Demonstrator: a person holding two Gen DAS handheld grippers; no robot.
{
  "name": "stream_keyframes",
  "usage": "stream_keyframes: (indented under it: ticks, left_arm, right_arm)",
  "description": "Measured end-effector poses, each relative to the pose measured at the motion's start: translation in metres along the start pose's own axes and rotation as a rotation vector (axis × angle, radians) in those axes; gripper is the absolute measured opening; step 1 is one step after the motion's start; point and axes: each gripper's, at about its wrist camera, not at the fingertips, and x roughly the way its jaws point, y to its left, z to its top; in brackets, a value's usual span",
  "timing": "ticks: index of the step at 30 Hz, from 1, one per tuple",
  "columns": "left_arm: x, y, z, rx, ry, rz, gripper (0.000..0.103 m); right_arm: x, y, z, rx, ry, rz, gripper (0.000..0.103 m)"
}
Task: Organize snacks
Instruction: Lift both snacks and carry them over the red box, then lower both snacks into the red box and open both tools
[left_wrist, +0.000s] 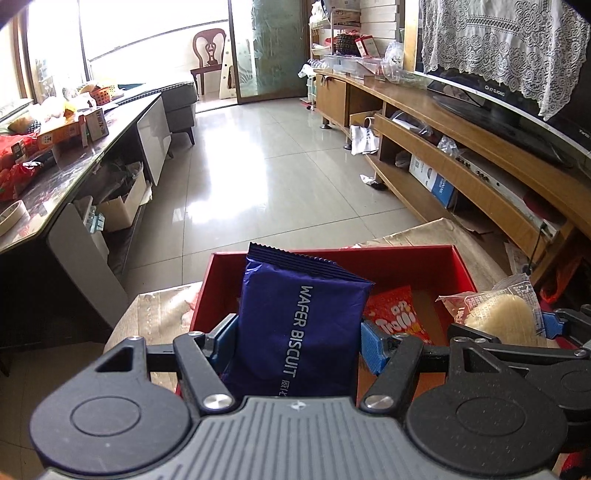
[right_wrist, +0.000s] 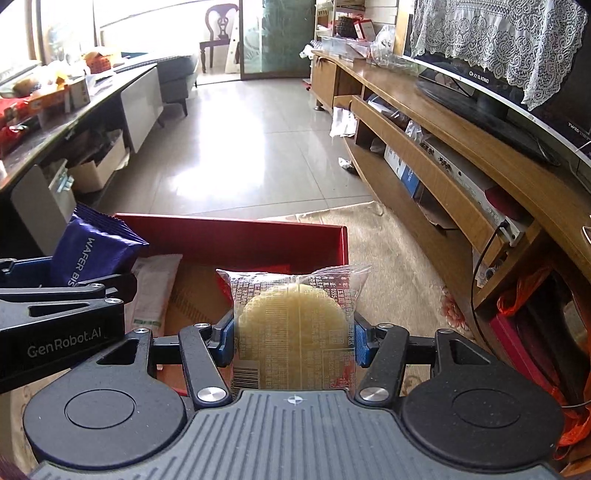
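Note:
My left gripper (left_wrist: 297, 339) is shut on a dark blue wafer biscuit packet (left_wrist: 299, 317), held upright over the red box (left_wrist: 460, 269). A red snack packet (left_wrist: 397, 314) lies inside the box. My right gripper (right_wrist: 294, 334) is shut on a clear-wrapped round pale cake (right_wrist: 295, 321), held above the red box (right_wrist: 258, 236) near its right side. The cake also shows at the right of the left wrist view (left_wrist: 502, 314). The blue packet (right_wrist: 92, 254) and the left gripper body show at the left of the right wrist view. A pale flat packet (right_wrist: 151, 291) lies in the box.
The box sits on a beige cloth-covered surface (right_wrist: 391, 258). A wooden TV stand (right_wrist: 461, 155) with a television runs along the right. A dark table (left_wrist: 62, 173) with snacks and boxes stands at the left. Tiled floor (left_wrist: 266, 158) lies ahead.

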Motion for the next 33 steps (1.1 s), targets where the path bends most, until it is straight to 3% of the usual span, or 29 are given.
stream_keyframes:
  ticks: [33]
  left_arm:
    - [0.08, 0.002, 0.0, -0.01, 0.093, 0.072, 0.062]
  right_arm:
    - [0.065, 0.012, 0.004, -0.052, 0.063, -0.014, 0.065]
